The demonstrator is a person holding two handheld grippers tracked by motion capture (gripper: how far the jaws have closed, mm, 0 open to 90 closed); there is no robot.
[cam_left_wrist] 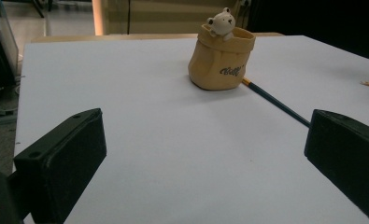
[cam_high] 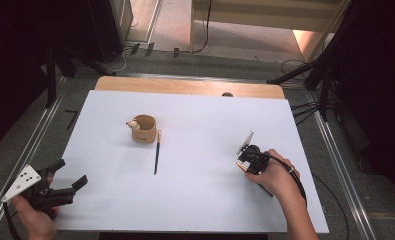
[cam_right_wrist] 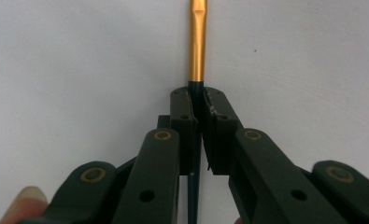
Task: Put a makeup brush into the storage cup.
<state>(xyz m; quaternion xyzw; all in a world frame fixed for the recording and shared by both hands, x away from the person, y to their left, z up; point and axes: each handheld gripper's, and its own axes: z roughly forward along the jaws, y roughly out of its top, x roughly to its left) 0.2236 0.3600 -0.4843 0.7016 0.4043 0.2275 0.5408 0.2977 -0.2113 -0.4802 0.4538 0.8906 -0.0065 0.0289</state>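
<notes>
Your right tongs (cam_right_wrist: pixel 197 100) pinch a gold-ferruled brush (cam_right_wrist: pixel 197 42) near the table's right edge; lift it level toward the bear cup (cam_high: pixel 144 129) mid-table. Left tongs (cam_high: pixel 70 175) gape wide, holding nothing.

White-covered table (cam_high: pixel 195 200), wood strip at far edge. Bear cup (cam_high: pixel 144 129) left of centre; pencil (cam_high: pixel 157 152) just beside it; 2nd pencil (cam_right_wrist: pixel 197 42) nr right edge.

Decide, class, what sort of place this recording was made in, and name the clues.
Probably a lab or studio set up for recording. A white-covered table stands on grey carpet, dark stand legs flank it, and cables trail across the floor.
</notes>
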